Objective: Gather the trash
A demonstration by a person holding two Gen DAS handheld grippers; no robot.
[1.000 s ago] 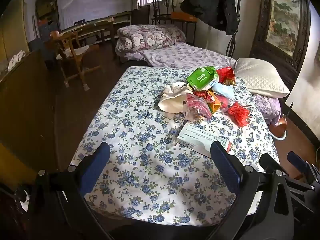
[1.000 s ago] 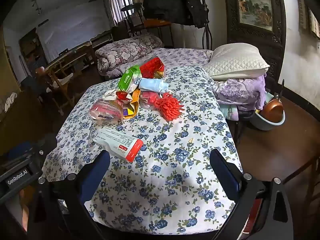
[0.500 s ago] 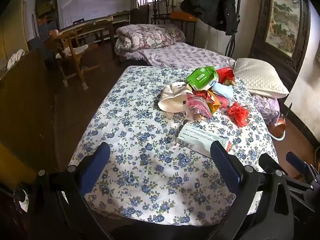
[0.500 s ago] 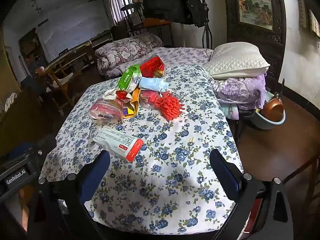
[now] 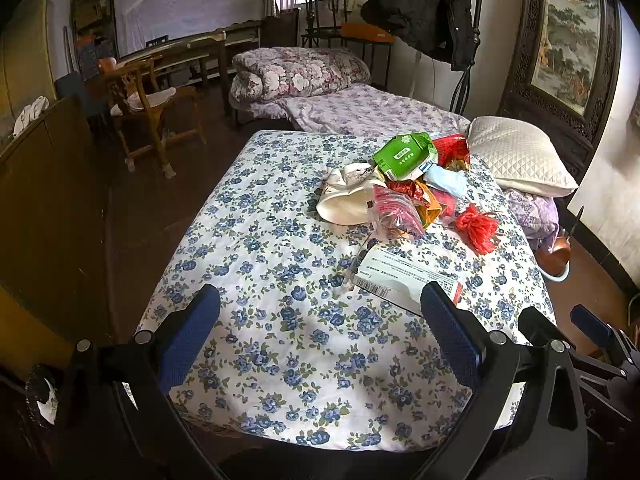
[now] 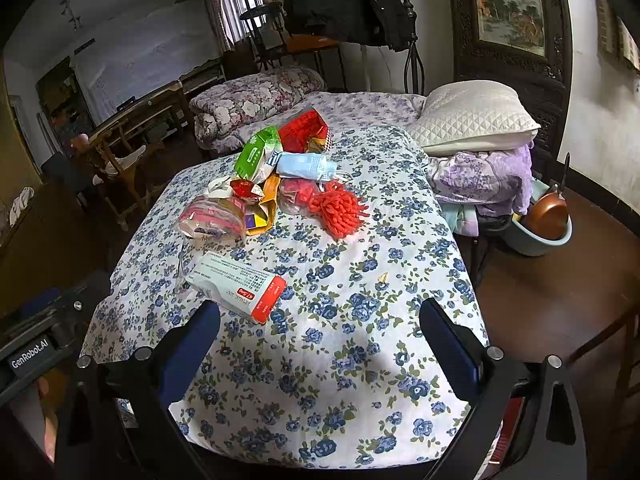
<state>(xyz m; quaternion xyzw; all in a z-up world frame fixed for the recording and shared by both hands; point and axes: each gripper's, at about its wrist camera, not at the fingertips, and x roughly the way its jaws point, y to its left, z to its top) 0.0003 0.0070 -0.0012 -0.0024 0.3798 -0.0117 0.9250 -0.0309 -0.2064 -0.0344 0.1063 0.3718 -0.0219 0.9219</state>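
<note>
Barely anything has shifted since a second ago: both grippers hold their spots at the near edge of the bed, and the trash pile lies where it did. Left gripper point(image 5: 320, 312) hangs with its 2 blue fingers spread wide and nothing between them, over the flowered bedspread point(image 5: 256, 264). Right gripper point(image 6: 320, 316) is the same story, jaws wide apart and empty.

Closest piece of trash is the white medicine box point(image 6: 236, 286) with its red end, flat on the bedspread, just beyond the right gripper's left finger point(image 6: 192, 344); in the left view that box point(image 5: 404, 276) sits just past the right finger. Farther up the bed comes the heap: a clear plastic bag point(image 6: 212, 220) with pink contents, a yellow wrapper point(image 6: 262, 210) touching it, a red fringed bundle point(image 6: 340, 210) at the right, a blue face mask point(image 6: 306, 166) behind, then a green packet point(image 6: 258, 152) and a red bag point(image 6: 306, 130) at the far end. A white crumpled bag point(image 5: 346, 198) lies on the heap's left side. A white pillow point(image 6: 472, 120) rests at the far right, off the bedspread.
</note>
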